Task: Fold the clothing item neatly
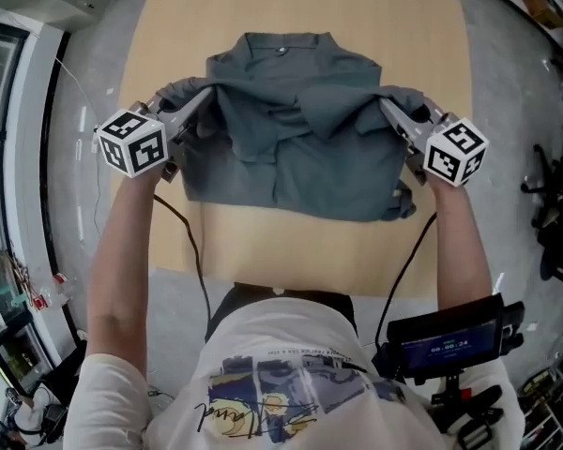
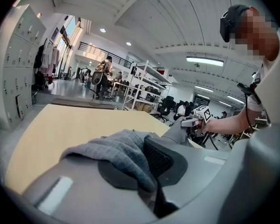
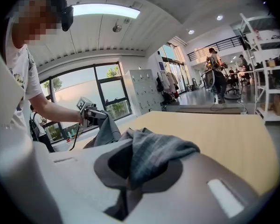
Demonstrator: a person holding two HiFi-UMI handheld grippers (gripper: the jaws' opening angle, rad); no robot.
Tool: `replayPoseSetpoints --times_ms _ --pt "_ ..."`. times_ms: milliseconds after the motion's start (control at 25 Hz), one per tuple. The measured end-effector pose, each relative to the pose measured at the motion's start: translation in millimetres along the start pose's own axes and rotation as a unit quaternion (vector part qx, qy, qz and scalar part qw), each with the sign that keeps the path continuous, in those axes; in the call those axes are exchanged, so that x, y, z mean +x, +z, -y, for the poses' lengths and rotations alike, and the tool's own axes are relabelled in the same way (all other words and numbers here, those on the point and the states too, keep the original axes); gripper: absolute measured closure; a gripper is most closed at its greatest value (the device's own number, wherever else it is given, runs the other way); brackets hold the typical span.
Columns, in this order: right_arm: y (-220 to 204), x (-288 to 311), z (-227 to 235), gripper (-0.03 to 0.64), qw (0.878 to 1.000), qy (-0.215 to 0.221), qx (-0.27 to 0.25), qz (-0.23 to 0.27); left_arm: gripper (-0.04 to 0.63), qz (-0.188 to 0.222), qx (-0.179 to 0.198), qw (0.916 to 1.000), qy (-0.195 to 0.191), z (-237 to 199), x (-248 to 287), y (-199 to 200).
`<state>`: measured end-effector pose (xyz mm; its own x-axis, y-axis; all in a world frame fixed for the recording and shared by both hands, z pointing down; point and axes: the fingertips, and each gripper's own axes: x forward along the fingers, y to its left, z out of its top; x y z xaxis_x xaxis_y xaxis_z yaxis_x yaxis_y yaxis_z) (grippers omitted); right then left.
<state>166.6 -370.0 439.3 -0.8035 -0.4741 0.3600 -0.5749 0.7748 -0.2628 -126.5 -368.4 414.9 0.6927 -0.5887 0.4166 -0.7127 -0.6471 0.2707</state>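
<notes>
Both grippers, left [image 1: 199, 104] and right [image 1: 390, 112], are pinching shirt [image 1: 291, 134] fabric tight in their fingers mid-frame over the desk [image 1: 300, 242].

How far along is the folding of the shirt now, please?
Done: the shirt lies on the table, collar at the far edge. In hand: the left tongs and right tongs are each shut on a side of it, lifted over the body. Left: no neat fold shows yet; the raised sides must be laid down and the rest folded.
</notes>
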Motion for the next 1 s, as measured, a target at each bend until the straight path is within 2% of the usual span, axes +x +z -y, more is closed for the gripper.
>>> replayPoseSetpoints --times_ms 240,840,1000 --pt "-35.4 22.6 44.9 0.595 0.999 -0.009 0.032 -0.028 0.566 -0.028 -0.017 0.9994 0.013 -33.5 40.4 -24.0" --pt "-95.0 51.0 86.3 0.595 0.994 -0.036 0.075 -0.075 0.565 -0.11 -0.027 0.9928 0.04 -83.0 84.8 -76.9" --pt "-104.9 55.2 93.8 0.595 0.993 -0.048 0.069 -0.086 0.563 -0.124 -0.025 0.9906 0.052 -90.4 91.4 -90.0"
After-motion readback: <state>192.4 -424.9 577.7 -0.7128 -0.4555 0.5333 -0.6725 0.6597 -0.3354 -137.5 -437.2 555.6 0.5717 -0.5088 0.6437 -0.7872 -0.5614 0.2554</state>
